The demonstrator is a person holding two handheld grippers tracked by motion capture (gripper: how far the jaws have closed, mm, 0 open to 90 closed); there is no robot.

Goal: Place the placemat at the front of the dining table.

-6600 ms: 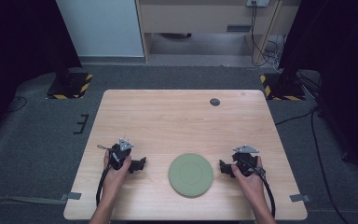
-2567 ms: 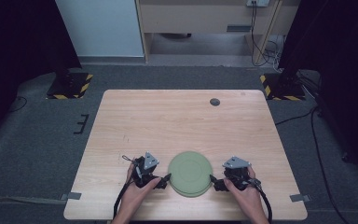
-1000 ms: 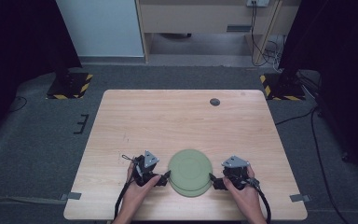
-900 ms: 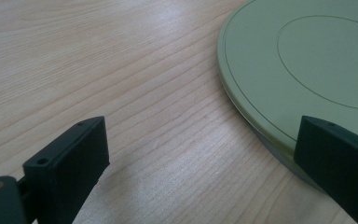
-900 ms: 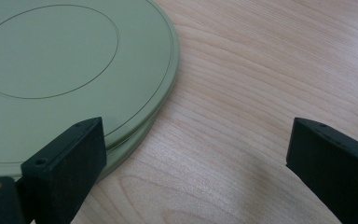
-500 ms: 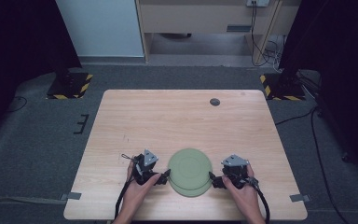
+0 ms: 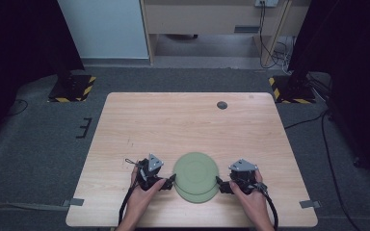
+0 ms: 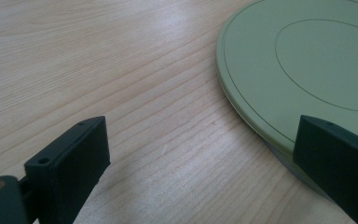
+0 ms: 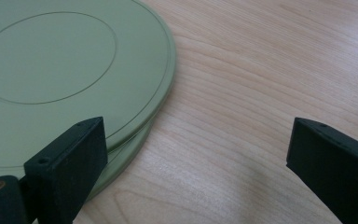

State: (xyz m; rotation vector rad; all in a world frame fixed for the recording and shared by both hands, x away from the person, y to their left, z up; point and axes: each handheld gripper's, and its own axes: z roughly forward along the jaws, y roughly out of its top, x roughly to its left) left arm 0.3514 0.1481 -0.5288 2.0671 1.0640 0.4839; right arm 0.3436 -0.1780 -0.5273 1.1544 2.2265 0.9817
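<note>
A round green plate (image 7: 196, 176) lies upside down, its base ring facing up, near the front edge of the wooden table (image 7: 183, 125); being circular, it has no long axis. A second green rim shows just beneath it. The left hand-held gripper (image 7: 169, 181) and the right hand-held gripper (image 7: 220, 183) flank it, jaws spread wide, each with one jaw by the rim.

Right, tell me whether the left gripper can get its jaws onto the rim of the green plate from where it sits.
Probably yes. The left gripper is open, one jaw already over the green plate at its rim, the other over bare table. Nothing lies between them. The plate looks like two stacked, so the grip may catch both.
</note>
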